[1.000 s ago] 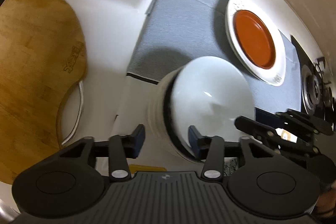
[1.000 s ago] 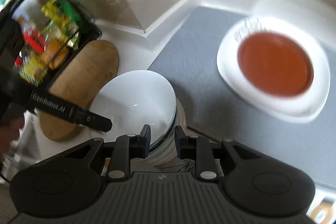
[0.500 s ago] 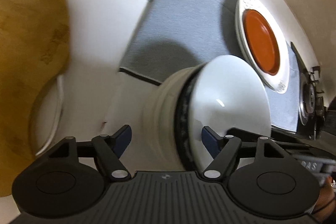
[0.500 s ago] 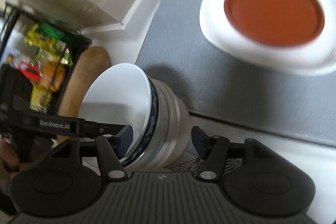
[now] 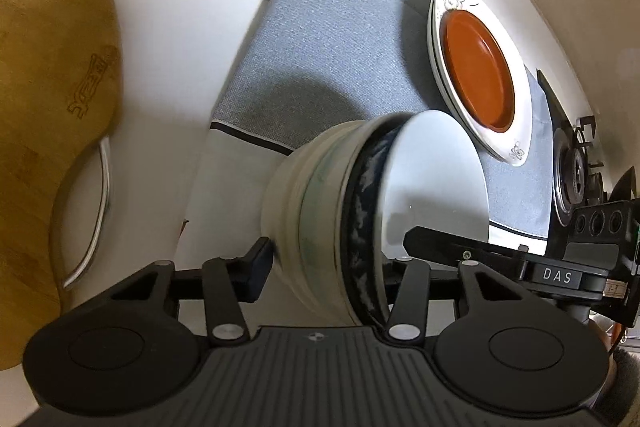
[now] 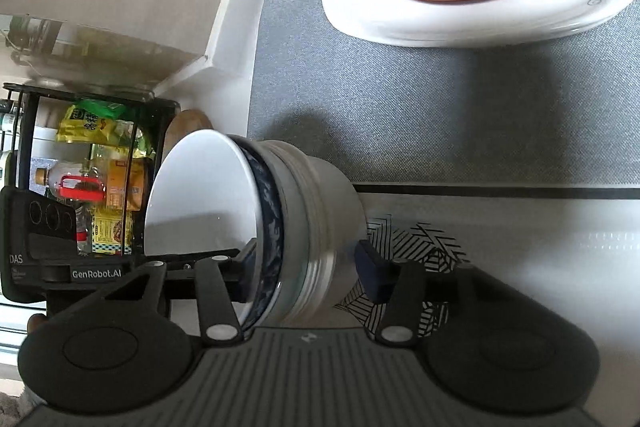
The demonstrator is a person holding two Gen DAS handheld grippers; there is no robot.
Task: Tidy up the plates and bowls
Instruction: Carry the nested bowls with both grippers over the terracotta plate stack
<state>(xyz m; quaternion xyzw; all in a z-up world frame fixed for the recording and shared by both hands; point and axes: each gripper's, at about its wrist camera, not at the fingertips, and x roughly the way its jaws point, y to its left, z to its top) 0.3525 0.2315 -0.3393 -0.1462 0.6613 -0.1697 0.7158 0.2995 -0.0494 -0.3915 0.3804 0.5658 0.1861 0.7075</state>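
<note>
Stack of bowls (image 5: 340, 211) sits at the grey mat's (image 5: 344, 47) near edge on the white worktop (image 5: 168, 39), caught between both tongs. Left tongs (image 5: 324, 267) are closing around its walls; right tongs (image 6: 308, 267) are closing too, one finger (image 6: 370, 269) beside the lowest bowl. At one o'clock: orange plate (image 5: 478, 69) on white plates (image 5: 516, 143). Cutting board (image 5: 44, 99) at nine o'clock.
</note>
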